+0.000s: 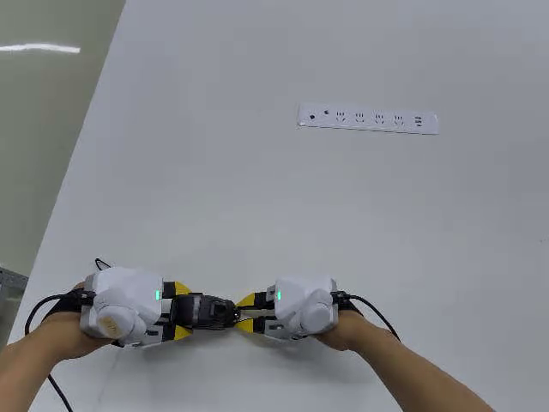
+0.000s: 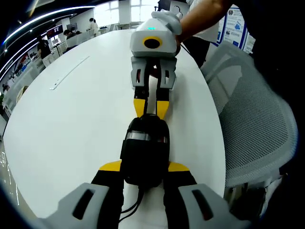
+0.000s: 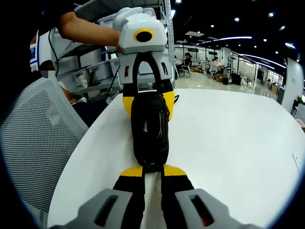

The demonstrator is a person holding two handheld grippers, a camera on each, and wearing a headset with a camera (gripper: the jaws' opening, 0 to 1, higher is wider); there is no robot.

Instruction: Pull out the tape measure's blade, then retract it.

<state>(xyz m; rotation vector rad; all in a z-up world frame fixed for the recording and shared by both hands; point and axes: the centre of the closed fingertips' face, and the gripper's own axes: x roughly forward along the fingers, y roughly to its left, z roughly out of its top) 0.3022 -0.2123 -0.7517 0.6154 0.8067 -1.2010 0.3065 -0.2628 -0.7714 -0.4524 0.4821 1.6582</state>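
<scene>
A black tape measure (image 1: 210, 311) lies low over the white table (image 1: 283, 197) between both grippers. My left gripper (image 1: 183, 311) is shut on its case, one yellow-tipped finger on each side. In the left gripper view the tape measure (image 2: 145, 148) sits between my left gripper (image 2: 144, 166) jaws. My right gripper (image 1: 246, 312) faces it from the other side, its jaws nearly together at the case's mouth, pinching the blade's end. In the right gripper view the tape measure (image 3: 150, 126) stands just beyond my right gripper (image 3: 152, 171). Almost none of the blade shows.
A white power strip (image 1: 367, 118) lies far back on the table, right of centre. The table's left edge (image 1: 60, 189) runs diagonally beside a greenish floor. A grey mesh chair (image 2: 248, 124) stands close to the near table edge.
</scene>
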